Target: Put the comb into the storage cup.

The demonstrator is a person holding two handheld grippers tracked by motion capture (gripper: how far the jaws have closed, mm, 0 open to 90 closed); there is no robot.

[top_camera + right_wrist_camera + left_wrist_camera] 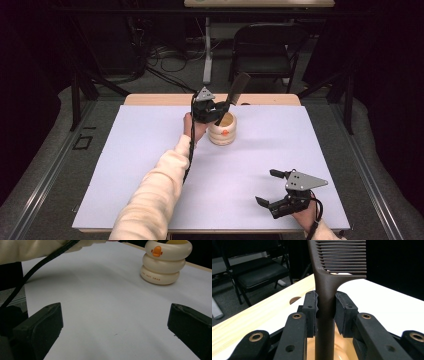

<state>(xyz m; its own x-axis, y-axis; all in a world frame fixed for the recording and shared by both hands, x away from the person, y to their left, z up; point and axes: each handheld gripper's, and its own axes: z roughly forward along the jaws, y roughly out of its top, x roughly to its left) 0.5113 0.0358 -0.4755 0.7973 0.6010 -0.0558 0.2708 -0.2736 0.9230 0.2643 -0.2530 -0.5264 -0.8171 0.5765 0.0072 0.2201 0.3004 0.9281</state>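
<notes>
Dark room, folding chair (262, 47) beyond white table (150, 165). Left gripper (214, 111) clamps brown comb (233, 95) over cream ringed cup (222, 130), far centre. Right gripper (274, 189) near right, jaws spread wide, nothing held.

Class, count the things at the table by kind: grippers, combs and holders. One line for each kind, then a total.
Grippers: 2, the left gripper and the right gripper
Combs: 1, a dark brown comb
Holders: 1, a cream ringed cup
Total: 4
</notes>
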